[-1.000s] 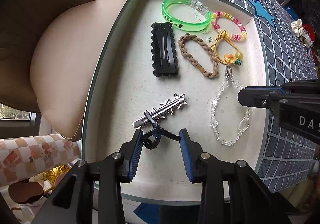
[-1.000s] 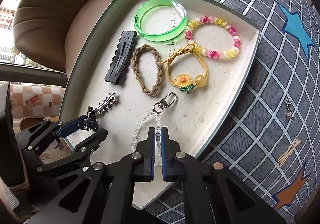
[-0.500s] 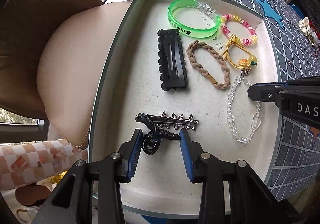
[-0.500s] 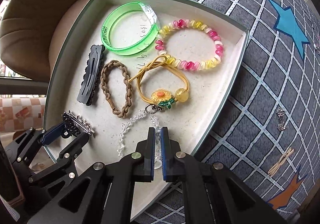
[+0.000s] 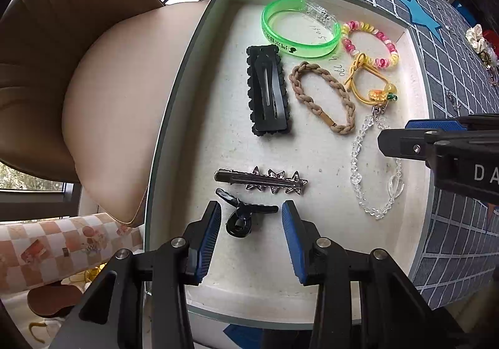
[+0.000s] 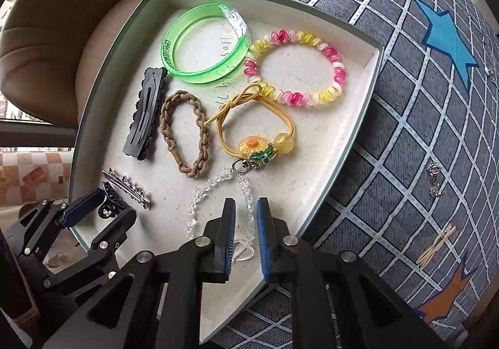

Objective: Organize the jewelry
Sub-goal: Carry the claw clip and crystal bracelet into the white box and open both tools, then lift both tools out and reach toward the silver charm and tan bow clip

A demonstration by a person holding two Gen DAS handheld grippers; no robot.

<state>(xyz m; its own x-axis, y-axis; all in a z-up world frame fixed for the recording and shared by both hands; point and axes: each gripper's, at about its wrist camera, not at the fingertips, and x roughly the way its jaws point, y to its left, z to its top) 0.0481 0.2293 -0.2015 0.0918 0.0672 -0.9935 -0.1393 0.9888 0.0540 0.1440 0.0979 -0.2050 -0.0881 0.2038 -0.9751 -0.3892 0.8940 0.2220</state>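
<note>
Since the earlier frames, the right gripper has just parted its jaws; the clear crystal bead chain lies between them on the tray floor, one strand running under the gap, no pad pressing it. Over the same interval the star-studded silver clip has swung from a diagonal to lie level across the left wrist view.

Largest item: grey grid-pattern tablecloth, cut off at the frame edges. On it sits the shallow white tray, its near rim partly hidden behind gripper bodies. A tan padded chair stands just beside the tray.

Tray contents, all lying flat: green translucent bangle, pink-and-yellow spiral band, black snap clip, braided brown hair tie, yellow elastic with a flower charm.

The left gripper stands apart, pointing down, its jaws on either side of a small black claw clip without touching it.

Small metal pieces on the cloth to the right are too small to identify.
</note>
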